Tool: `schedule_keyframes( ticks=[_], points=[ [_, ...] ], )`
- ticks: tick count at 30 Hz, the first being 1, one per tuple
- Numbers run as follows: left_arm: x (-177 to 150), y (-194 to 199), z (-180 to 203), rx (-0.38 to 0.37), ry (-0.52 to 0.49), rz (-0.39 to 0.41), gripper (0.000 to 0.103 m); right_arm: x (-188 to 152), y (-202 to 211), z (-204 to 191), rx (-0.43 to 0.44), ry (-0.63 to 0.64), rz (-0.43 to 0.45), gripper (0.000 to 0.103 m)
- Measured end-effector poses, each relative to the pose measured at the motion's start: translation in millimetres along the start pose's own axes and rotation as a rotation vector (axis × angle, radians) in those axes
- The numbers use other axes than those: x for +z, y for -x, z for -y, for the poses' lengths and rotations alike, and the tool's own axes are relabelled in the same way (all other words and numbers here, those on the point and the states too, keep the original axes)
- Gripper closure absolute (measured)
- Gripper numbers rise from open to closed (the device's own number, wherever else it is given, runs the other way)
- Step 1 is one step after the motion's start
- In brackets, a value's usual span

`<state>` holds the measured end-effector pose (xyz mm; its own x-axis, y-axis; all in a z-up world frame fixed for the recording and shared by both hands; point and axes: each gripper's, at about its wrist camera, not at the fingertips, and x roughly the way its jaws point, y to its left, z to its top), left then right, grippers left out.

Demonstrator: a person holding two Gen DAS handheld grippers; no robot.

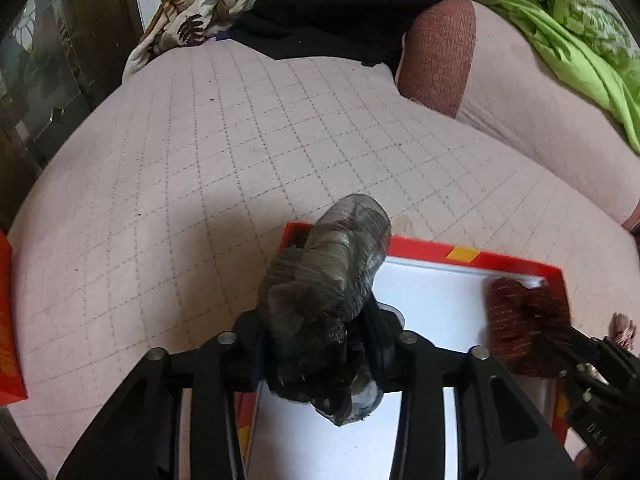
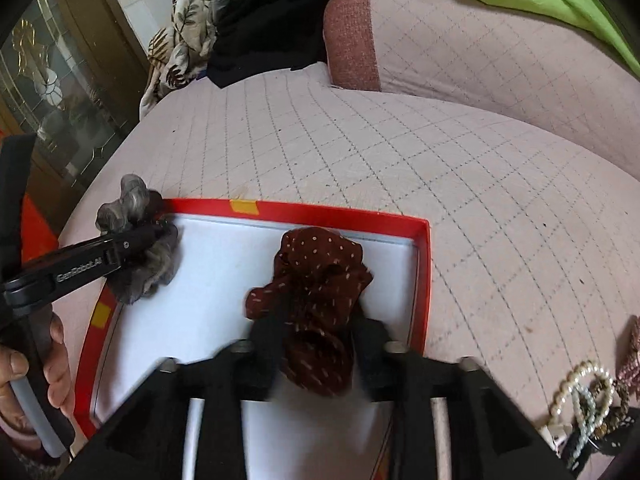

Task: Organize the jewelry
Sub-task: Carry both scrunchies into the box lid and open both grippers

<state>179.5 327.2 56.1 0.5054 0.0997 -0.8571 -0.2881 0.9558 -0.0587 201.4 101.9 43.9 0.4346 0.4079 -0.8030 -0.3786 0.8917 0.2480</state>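
A grey scrunchie [image 1: 332, 264] sits at the far left corner of a red-rimmed tray [image 1: 432, 246] with a white floor, partly over the rim. My left gripper [image 1: 324, 308] stands open around it, jaws loose on either side; the fingertips are hidden by the fabric. In the right wrist view the same grey scrunchie [image 2: 132, 200] bunches round the left gripper [image 2: 160, 232]. A dark red dotted scrunchie [image 2: 320, 280] lies on the tray [image 2: 340, 210] near its far right corner. My right gripper [image 2: 320, 332] is open astride it, fingers blurred.
The tray rests on a pink quilted bed cover [image 1: 200, 140]. A tangle of pearl and bead jewelry [image 2: 588, 396] lies to the right of the tray. A red object [image 1: 8, 320] lies at the left edge. A person's hand [image 2: 24, 368] holds the left tool. Pillows and bedding lie behind.
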Motion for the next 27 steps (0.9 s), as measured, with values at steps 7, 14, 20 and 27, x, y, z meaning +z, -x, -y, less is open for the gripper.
schedule_keyframes(
  ticks=[7, 14, 20, 27],
  points=[
    [-4.7, 20.6, -3.0, -0.065, 0.045, 0.0, 0.054, -9.0, 42.0, 2.8, 0.02, 0.001, 0.047, 0.037],
    [-32.8, 70.7, -4.2, -0.099, 0.099, 0.05, 0.047, -84.7, 85.8, 3.0, -0.032, 0.03, 0.027, 0.037],
    [-78.3, 105.4, -6.3, -0.088, 0.117, 0.073, 0.047, -123.8, 69.5, -3.1, -0.076, 0.054, -0.067, 0.082],
    [-115.8, 139.9, -2.6, -0.055, 0.081, 0.108, 0.047, -142.6, 71.9, -14.9, -0.052, 0.04, -0.078, 0.089]
  ],
)
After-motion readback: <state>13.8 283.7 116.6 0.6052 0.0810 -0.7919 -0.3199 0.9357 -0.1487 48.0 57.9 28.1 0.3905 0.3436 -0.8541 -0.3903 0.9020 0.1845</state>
